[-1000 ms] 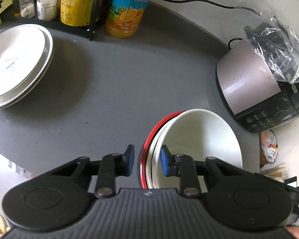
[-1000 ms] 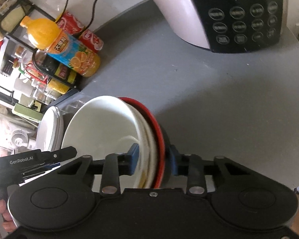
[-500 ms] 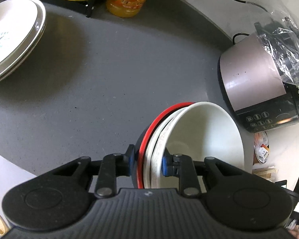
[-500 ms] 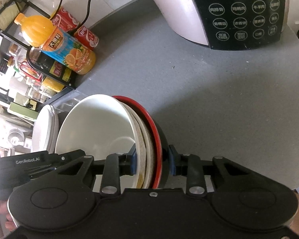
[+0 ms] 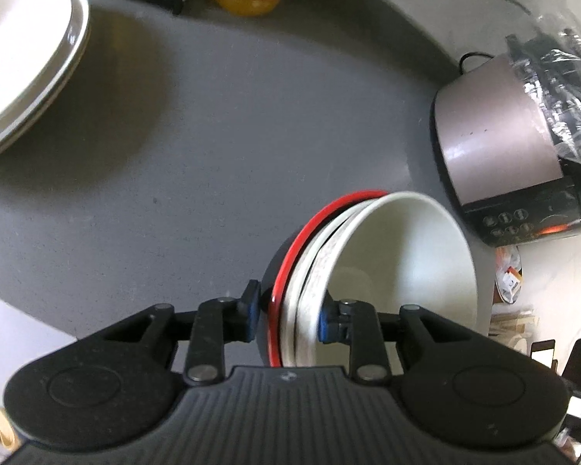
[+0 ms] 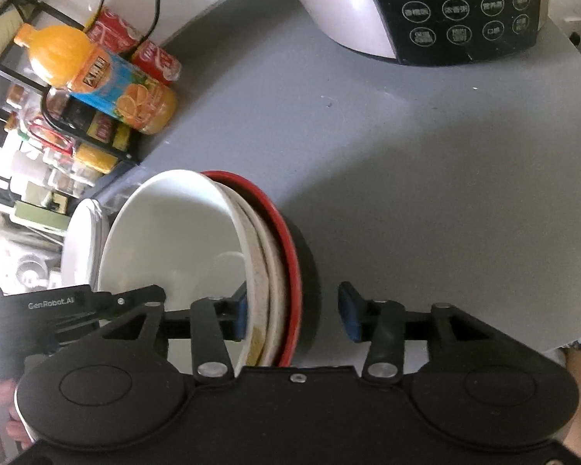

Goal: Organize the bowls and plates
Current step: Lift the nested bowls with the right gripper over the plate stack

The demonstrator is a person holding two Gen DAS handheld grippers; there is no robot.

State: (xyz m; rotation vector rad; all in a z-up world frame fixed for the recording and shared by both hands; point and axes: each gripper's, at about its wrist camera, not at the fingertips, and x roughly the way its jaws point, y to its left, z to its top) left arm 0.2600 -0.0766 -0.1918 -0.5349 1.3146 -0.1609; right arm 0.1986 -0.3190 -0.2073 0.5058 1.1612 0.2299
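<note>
Left wrist view: left gripper [image 5: 286,316] straddles nested bowl stack [image 5: 387,271] rim, lower centre, jaws just widened, outer pad clear; right gripper [image 6: 294,312] likewise released.

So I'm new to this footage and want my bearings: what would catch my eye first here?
Probably the stack of bowls, white ones nested in a red-rimmed black one, tilted between the left gripper and the right gripper, which straddle its rim from opposite sides. Next, the bright orange juice bottle beside the rack at the back of the grey counter, and the cooker opposite.
</note>
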